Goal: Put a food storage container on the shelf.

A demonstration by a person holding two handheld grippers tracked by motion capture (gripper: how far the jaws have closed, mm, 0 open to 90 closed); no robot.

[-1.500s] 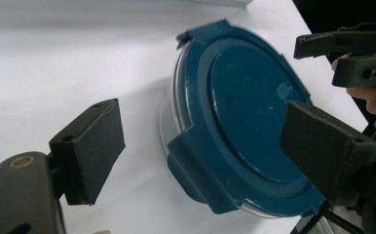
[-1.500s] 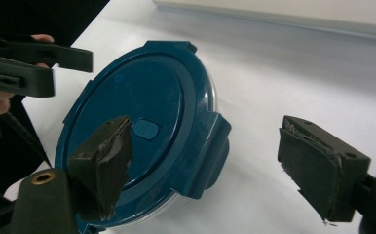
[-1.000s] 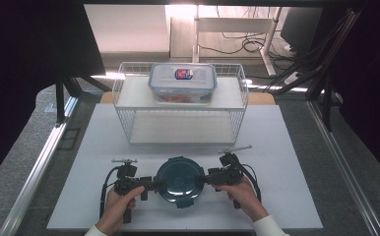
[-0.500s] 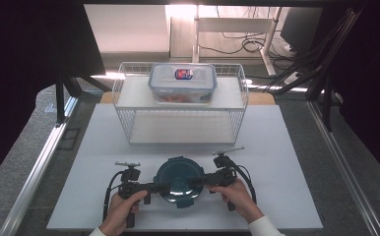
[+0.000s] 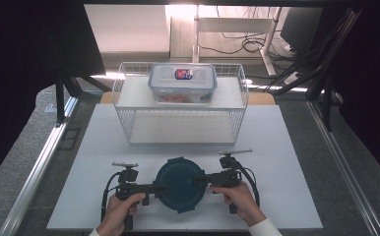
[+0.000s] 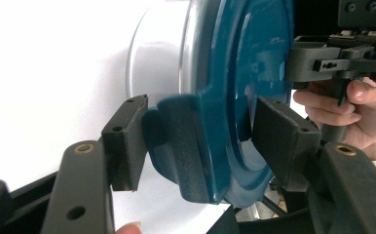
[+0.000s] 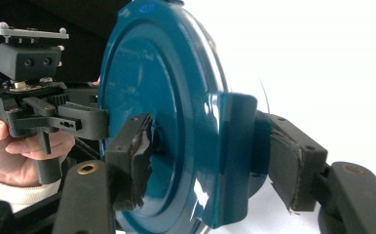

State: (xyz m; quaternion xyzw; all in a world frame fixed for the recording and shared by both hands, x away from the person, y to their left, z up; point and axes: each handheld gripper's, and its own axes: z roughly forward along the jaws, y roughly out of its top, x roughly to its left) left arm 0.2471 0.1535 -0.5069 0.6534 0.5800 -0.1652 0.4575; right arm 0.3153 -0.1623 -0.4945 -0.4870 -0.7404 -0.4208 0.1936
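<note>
A round container with a dark blue lid (image 5: 180,184) sits on the white table (image 5: 104,147), close to the person's edge. The left gripper (image 5: 158,187) comes at it from the left and the right gripper (image 5: 202,180) from the right, so the container is between them. Both sets of jaws have just been closing, each on a latch flap at the lid's rim. In the left gripper view, the blue lid (image 6: 235,92) and the shiny silver bowl part (image 6: 159,58) under it stand on edge, and a blue latch flap (image 6: 186,146) sits between the two black jaws. One pad is right against the flap; the other looks like it touches the lid's face, but it is hard to be sure it presses. In the right gripper view, the lid (image 7: 161,97) has another flap (image 7: 232,156) between the jaws, and both pads look tight against it. The left hand (image 5: 121,209) and right hand (image 5: 239,199) each hold a gripper handle. Farther back on the table stands a white wire rack (image 5: 129,123), well apart from the round container. On top of the rack sits a clear food box (image 5: 182,83) with its lid on.
</note>
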